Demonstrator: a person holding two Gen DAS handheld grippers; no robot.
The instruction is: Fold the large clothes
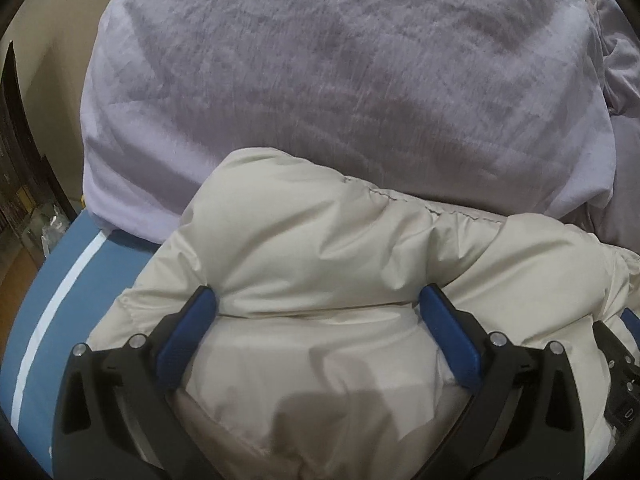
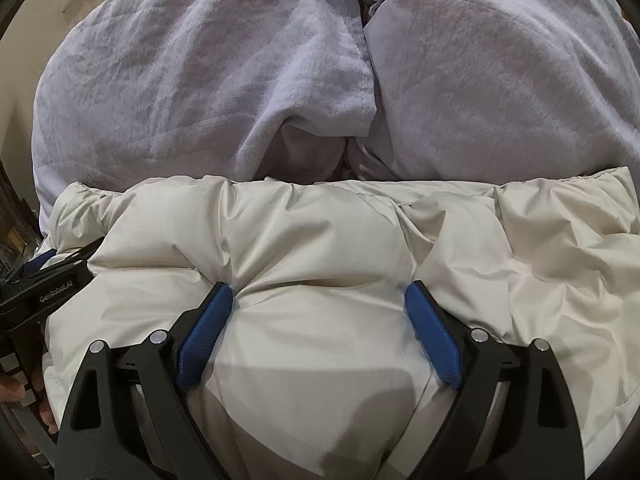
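A cream puffy down jacket [image 1: 304, 240] lies on the bed and fills the lower half of both views [image 2: 320, 240]. My left gripper [image 1: 316, 300] is open, its blue-padded fingers [image 1: 444, 320] pressed down into the jacket with a wide bulge of padding between them. My right gripper [image 2: 318, 296] is open too, its fingers [image 2: 428, 320] set wide apart and pushed into the jacket. The left gripper's black body [image 2: 48, 292] shows at the left edge of the right wrist view, beside the jacket.
A rumpled lavender duvet [image 1: 340, 72] lies behind the jacket [image 2: 200, 80]. A blue mattress edge with a white stripe [image 1: 68, 280] shows at left, with a beige wall [image 1: 60, 20] and dark furniture [image 1: 16, 140] beyond.
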